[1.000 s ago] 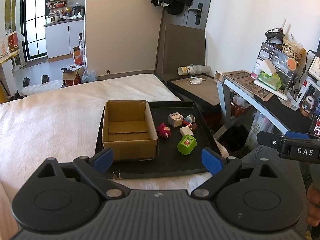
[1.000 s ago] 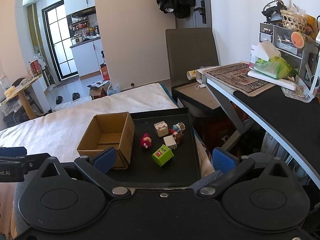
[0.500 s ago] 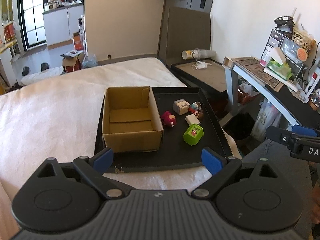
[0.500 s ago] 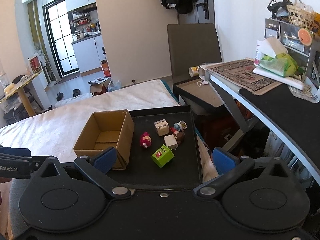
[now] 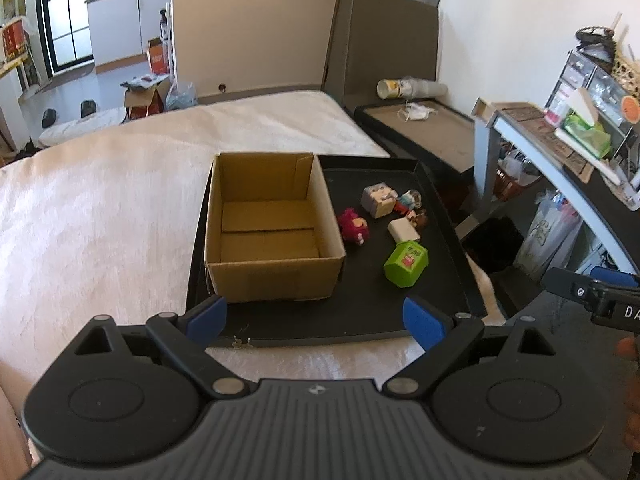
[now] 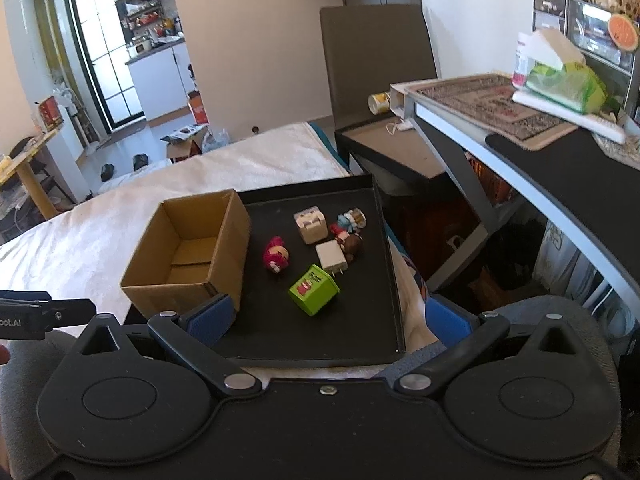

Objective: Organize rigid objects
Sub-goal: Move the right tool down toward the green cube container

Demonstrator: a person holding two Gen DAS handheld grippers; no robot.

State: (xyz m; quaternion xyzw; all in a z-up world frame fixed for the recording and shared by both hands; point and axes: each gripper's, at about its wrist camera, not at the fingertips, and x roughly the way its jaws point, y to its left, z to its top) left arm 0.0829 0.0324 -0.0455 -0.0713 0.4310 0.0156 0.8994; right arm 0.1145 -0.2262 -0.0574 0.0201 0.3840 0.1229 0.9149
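An empty cardboard box (image 5: 272, 236) (image 6: 188, 256) stands on the left of a black tray (image 5: 372, 312) (image 6: 352, 336) on the bed. To its right lie a green cube (image 5: 406, 264) (image 6: 315, 290), a pink figurine (image 5: 353, 226) (image 6: 276, 258), a beige cube (image 5: 378, 199) (image 6: 309, 226), a white plug (image 5: 404, 230) (image 6: 331, 257) and small figurines (image 5: 412, 202) (image 6: 350, 226). My left gripper (image 5: 316, 318) hovers open at the tray's near edge. My right gripper (image 6: 328, 316) is open too, over the tray's near right part, holding nothing.
The tray rests on a white bedspread (image 5: 100, 200). A desk (image 6: 560, 184) with a tissue pack (image 6: 560, 80) rises to the right. A dark low table (image 5: 424, 136) with a cup (image 5: 390, 88) sits beyond the tray. A hand (image 5: 628, 348) shows at the right edge.
Both grippers have moved forward and down toward the tray, so the box and toys look larger. Both stay open and the objects have not moved.
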